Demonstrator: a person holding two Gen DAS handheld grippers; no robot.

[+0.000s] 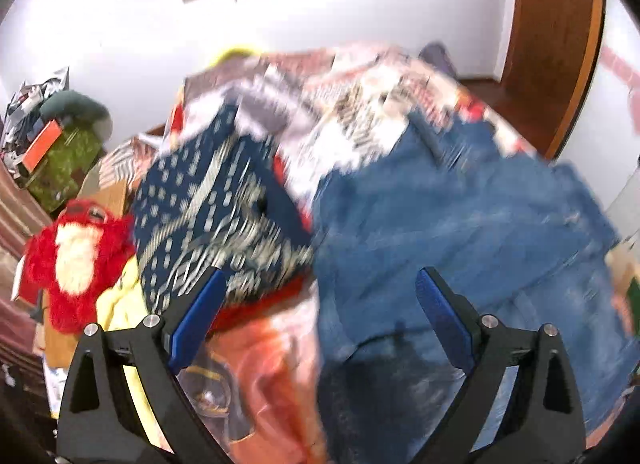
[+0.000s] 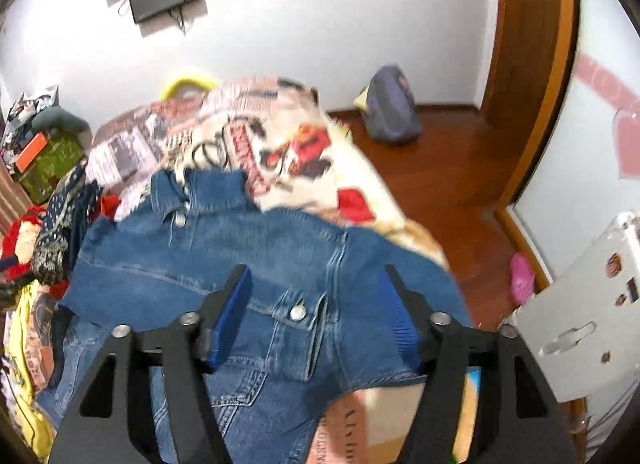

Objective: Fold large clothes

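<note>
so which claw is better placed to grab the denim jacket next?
Probably right. The right claw is open and centred over the jacket, chest pocket between its fingers. The left claw is open too, but straddles the jacket's edge and the orange bedding, in a blurred view.

Bright, even indoor light on the white wall (image 1: 360, 16) — nearly washed out. Left wrist view smeared by motion blur; right wrist view sharper. Fisheye bends the edges — corners black.
</note>
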